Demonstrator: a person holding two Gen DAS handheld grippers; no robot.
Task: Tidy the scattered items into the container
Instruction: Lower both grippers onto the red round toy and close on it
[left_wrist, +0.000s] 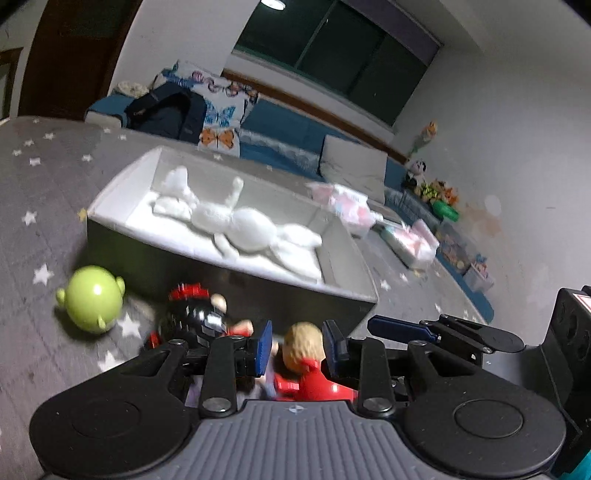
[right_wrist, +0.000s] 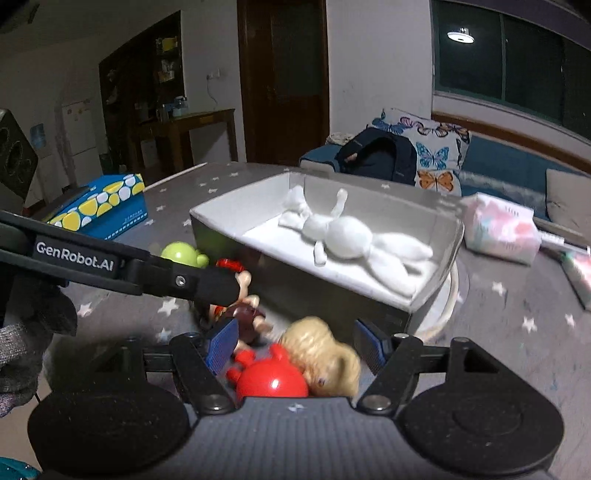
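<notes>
A grey box (left_wrist: 236, 275) (right_wrist: 295, 280) with a white inside stands on the star-patterned grey cloth and holds a white plush rabbit (left_wrist: 236, 218) (right_wrist: 343, 236). In front of it lie a blond doll in red (left_wrist: 304, 350) (right_wrist: 317, 354), a dark figure with red parts (left_wrist: 195, 314) (right_wrist: 243, 314) and a green round toy (left_wrist: 92, 302) (right_wrist: 181, 254). My left gripper (left_wrist: 298, 345) has its blue pads close on either side of the blond doll's head. My right gripper (right_wrist: 295, 345) is open over the same doll. The left gripper's finger (right_wrist: 207, 284) crosses the right wrist view.
A blue tissue box (right_wrist: 107, 206) sits at the left on the cloth. Pink-and-white packets (left_wrist: 347, 206) (right_wrist: 498, 229) lie beyond the grey box. A sofa with a butterfly cushion (right_wrist: 432, 155) and a dark backpack (right_wrist: 376, 155) stands behind. Toys line the wall (left_wrist: 439, 195).
</notes>
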